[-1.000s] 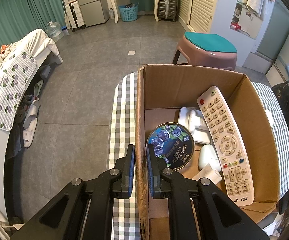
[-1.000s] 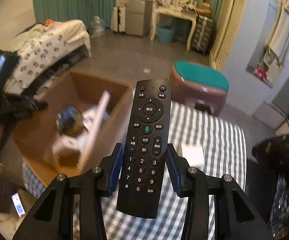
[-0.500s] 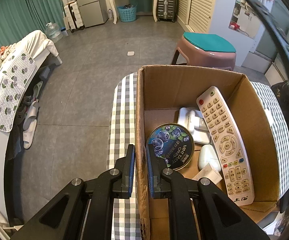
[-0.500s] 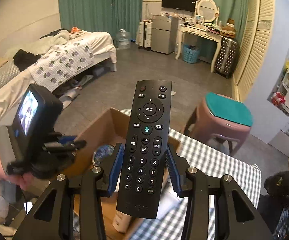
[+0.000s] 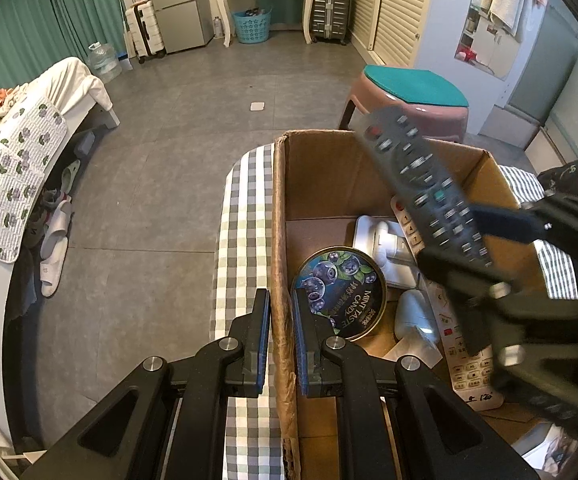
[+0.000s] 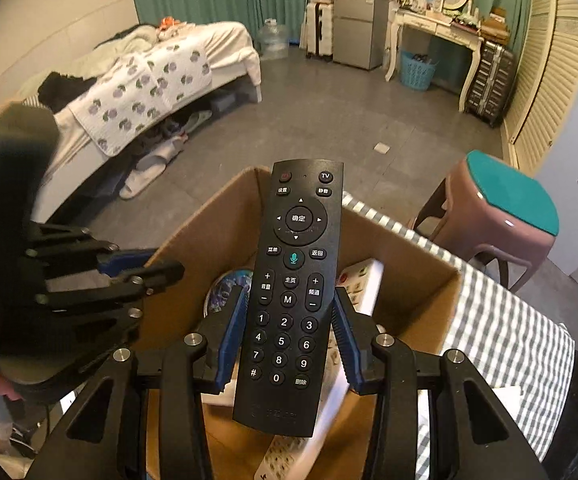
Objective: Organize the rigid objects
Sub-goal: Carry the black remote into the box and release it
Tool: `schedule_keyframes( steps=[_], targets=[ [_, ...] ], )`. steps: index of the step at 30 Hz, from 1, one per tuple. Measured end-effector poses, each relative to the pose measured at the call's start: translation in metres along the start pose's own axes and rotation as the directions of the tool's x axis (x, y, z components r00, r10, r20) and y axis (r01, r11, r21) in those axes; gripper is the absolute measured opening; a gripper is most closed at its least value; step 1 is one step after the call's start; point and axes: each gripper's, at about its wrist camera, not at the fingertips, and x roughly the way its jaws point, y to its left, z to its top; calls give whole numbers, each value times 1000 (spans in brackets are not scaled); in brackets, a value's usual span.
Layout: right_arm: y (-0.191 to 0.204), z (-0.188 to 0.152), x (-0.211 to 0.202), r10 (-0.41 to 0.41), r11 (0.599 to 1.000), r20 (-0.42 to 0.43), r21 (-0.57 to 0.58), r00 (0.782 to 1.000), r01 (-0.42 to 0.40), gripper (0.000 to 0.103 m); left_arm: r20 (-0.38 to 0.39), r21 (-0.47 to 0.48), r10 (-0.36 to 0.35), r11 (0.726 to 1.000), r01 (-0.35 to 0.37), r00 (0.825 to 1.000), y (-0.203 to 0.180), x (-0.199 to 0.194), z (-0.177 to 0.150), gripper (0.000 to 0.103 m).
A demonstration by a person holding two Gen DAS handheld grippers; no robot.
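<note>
The left gripper (image 5: 280, 334) pinches the cardboard box (image 5: 279, 216) wall while the right gripper (image 6: 289, 342) holds the black remote (image 6: 293, 288) above the box's inside.

The black remote (image 6: 293, 296) is long and slim, buttons facing up, and hangs tilted above the open cardboard box (image 5: 281, 240). Inside the box lie a white remote (image 5: 471, 364) leaning on its wall, a round blueberry candy tin (image 5: 339, 292) and a white charger (image 5: 385, 246)

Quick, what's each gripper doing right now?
Left gripper: shut on the cardboard box wall.
Right gripper: shut on the black remote, over the box.
</note>
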Motion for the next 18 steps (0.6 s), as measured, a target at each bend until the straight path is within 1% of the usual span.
schedule_keyframes(
  steps=[4, 7, 13, 15, 16, 17, 18],
  targets=[
    [6, -3, 21, -1, 1000, -40, -16, 999, 0, 42, 0, -1, -3, 1000, 3, 1000, 0, 1, 0, 11],
    [5, -7, 29, 3, 1000, -53, -14, 999, -3, 42, 0, 0, -2, 1000, 2, 1000, -1, 1, 0, 11],
    [5, -9, 24, -25, 999, -44, -25, 999, 24, 43, -1, -1, -1, 1000, 1, 1000, -3, 3, -1, 11],
    [4, -8, 18, -29, 999, -29, -15, 999, 28, 47, -2, -2, 0, 1000, 0, 1000, -3, 3, -1, 11],
    [2, -9, 13, -27, 1000, -15, -5, 1000, 27, 55, -2, -4, 0, 1000, 0, 1000, -3, 3, -1, 11],
    [1, -9, 9, -27, 1000, -8, 0, 1000, 27, 58, -1, -5, 0, 1000, 0, 1000, -3, 3, -1, 11],
    [0, -8, 4, -29, 1000, -1, 2, 1000, 29, 58, -2, -5, 1, 1000, -1, 1000, -3, 3, -1, 11]
  ],
)
